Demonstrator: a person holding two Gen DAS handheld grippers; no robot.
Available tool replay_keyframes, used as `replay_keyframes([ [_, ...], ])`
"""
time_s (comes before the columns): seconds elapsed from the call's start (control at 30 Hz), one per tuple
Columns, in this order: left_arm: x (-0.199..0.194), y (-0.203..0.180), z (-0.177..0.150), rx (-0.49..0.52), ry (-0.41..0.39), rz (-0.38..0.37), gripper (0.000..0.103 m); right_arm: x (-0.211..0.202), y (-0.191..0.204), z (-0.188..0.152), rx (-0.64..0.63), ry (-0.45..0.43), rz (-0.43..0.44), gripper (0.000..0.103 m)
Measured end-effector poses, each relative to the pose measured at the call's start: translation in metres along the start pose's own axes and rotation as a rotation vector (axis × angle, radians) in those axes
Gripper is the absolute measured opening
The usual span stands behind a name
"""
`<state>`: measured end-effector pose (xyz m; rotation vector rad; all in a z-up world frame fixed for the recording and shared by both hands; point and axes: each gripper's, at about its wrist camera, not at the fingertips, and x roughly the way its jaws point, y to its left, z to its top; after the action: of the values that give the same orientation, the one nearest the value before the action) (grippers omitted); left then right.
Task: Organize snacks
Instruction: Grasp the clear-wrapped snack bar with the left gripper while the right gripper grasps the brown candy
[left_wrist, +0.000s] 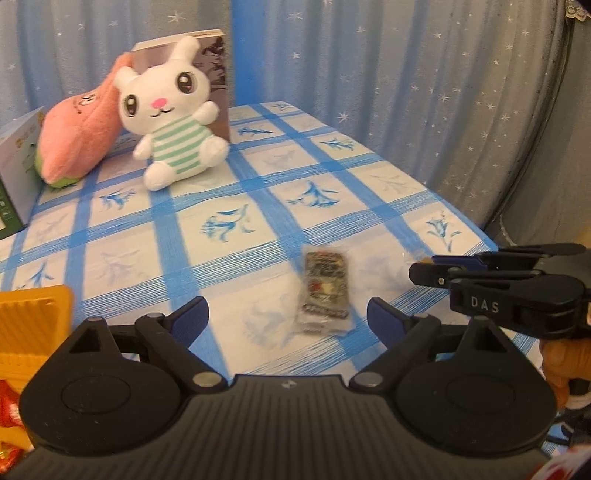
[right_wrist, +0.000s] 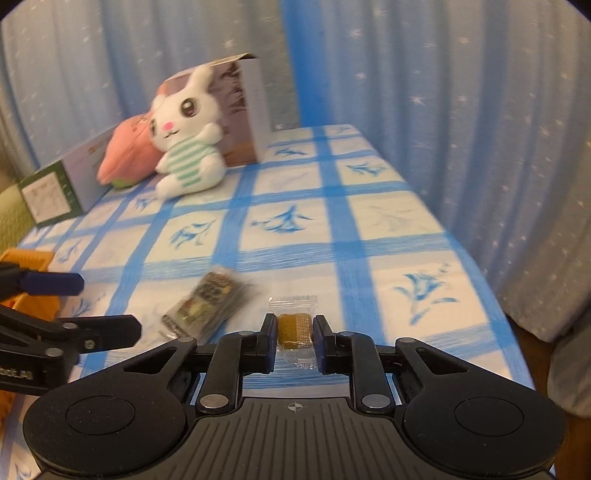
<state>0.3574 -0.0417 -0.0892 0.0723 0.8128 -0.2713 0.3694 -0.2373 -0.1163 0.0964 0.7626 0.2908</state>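
Note:
A small brown snack in a clear wrapper (right_wrist: 295, 328) lies on the blue checked tablecloth (right_wrist: 369, 229), and my right gripper (right_wrist: 295, 334) is shut on its two sides. Left of it lies a dark printed snack packet (right_wrist: 207, 302), flat on the cloth. In the left wrist view the same dark packet (left_wrist: 325, 291) sits just ahead of my left gripper (left_wrist: 288, 315), which is open and holds nothing. The right gripper (left_wrist: 423, 269) reaches in from the right there. The left gripper (right_wrist: 96, 306) shows at the left edge of the right wrist view.
An orange basket (left_wrist: 33, 321) stands at the near left, with red packets (left_wrist: 7, 413) below it. A white plush rabbit (left_wrist: 173, 118), a pink plush (left_wrist: 77, 140) and upright boxes (left_wrist: 218, 74) fill the back left. The table's edge (right_wrist: 491, 295) drops off on the right by the curtain.

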Motion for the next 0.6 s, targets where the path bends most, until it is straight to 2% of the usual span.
replay_keyframes([
  [0.2, 0.027, -0.016, 0.004, 0.029, 0.003, -0.017, 0.082, 0.0, -0.011, -0.003, 0.023, 0.012, -0.019, 0.021],
  [0.37, 0.05, -0.016, 0.004, -0.007, 0.0, -0.022, 0.069, 0.004, -0.015, -0.008, 0.018, 0.025, -0.035, 0.021],
  [0.6, 0.065, -0.018, 0.002, 0.014, -0.009, -0.027, 0.059, 0.007, -0.021, -0.009, 0.032, 0.028, -0.037, 0.021],
])
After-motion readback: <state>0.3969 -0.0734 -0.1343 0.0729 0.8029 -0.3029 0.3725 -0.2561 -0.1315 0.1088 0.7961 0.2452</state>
